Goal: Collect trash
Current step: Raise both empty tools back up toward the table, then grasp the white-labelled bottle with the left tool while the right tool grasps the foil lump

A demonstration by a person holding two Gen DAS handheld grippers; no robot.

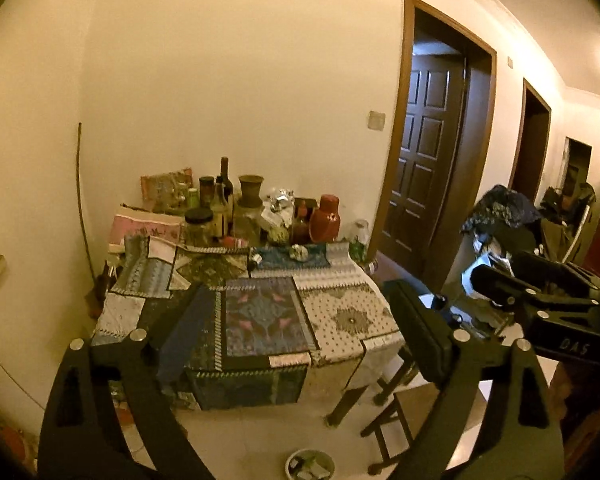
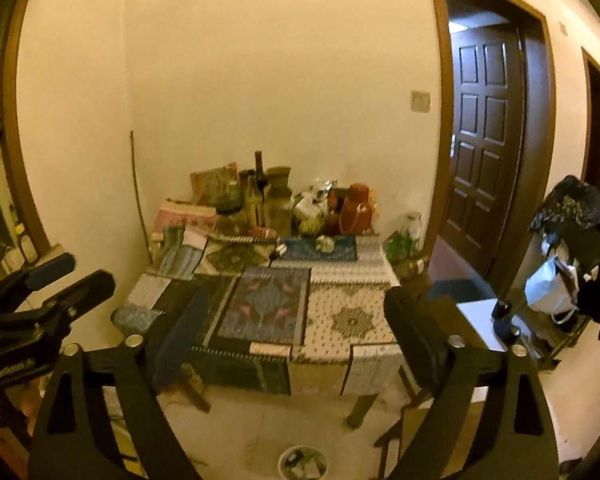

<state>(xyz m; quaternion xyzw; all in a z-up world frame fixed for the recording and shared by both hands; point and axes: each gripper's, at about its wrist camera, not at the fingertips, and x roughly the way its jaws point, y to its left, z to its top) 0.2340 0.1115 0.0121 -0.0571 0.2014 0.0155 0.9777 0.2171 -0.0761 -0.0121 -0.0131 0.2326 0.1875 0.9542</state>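
- Left wrist view: my left gripper (image 1: 296, 320) hangs wide and holds nothing, well short of the table (image 1: 340, 312). The trash I can pick out is one crumpled wad (image 1: 299, 253) on the blue mat at the far side, near the red flask (image 1: 327, 219). A bin (image 1: 310, 465) sits on the floor below me. My right gripper (image 1: 496, 280) shows at the right edge; I cannot tell its spread here
- Right wrist view: my right gripper (image 2: 296, 312) is also wide and carries nothing. I count one wad (image 2: 325, 243), one bin (image 2: 302, 462), two stools, one table. I judge the reach must go over the mats, low and slow, to avoid the bottles behind
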